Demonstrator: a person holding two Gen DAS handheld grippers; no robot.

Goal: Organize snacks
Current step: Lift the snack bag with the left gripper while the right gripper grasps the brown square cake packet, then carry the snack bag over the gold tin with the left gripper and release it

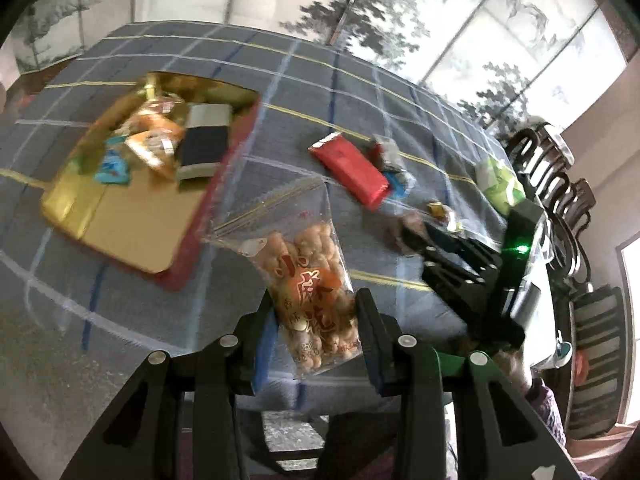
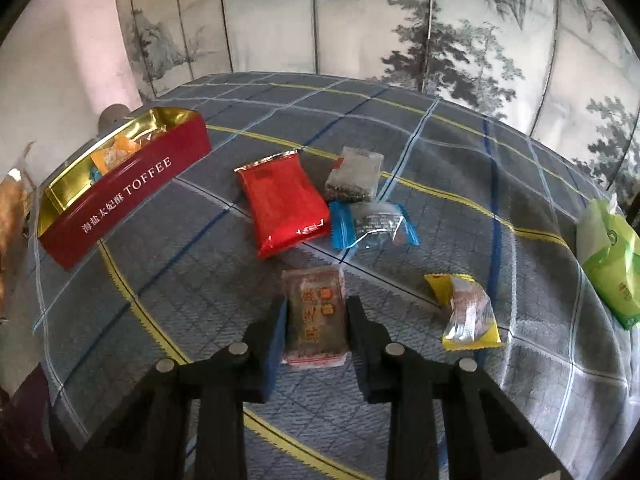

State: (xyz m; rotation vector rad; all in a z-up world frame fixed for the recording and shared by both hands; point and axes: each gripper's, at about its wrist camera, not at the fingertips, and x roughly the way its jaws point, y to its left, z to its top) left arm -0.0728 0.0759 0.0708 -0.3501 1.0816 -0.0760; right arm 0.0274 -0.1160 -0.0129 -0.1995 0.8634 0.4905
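Observation:
My left gripper (image 1: 316, 320) is shut on a clear bag of fried twist snacks (image 1: 308, 280) and holds it above the table, right of the red toffee box (image 1: 188, 260). The box's gold inside holds several small snacks (image 1: 152, 140). In the right wrist view my right gripper (image 2: 316, 320) stands low over the cloth, jaws open around a clear brown snack pack (image 2: 314, 316) that lies between them. The box (image 2: 120, 196) is at the left there. The right gripper also shows at the right of the left wrist view (image 1: 424, 236).
A red packet (image 2: 282, 204), a grey packet (image 2: 354, 178), a blue-ended candy (image 2: 374, 222), a yellow-ended candy (image 2: 468, 312) and a green bag (image 2: 608, 260) lie on the plaid tablecloth (image 2: 440, 160). Dark chairs (image 1: 560, 184) stand at the table's right side. A painted screen is behind.

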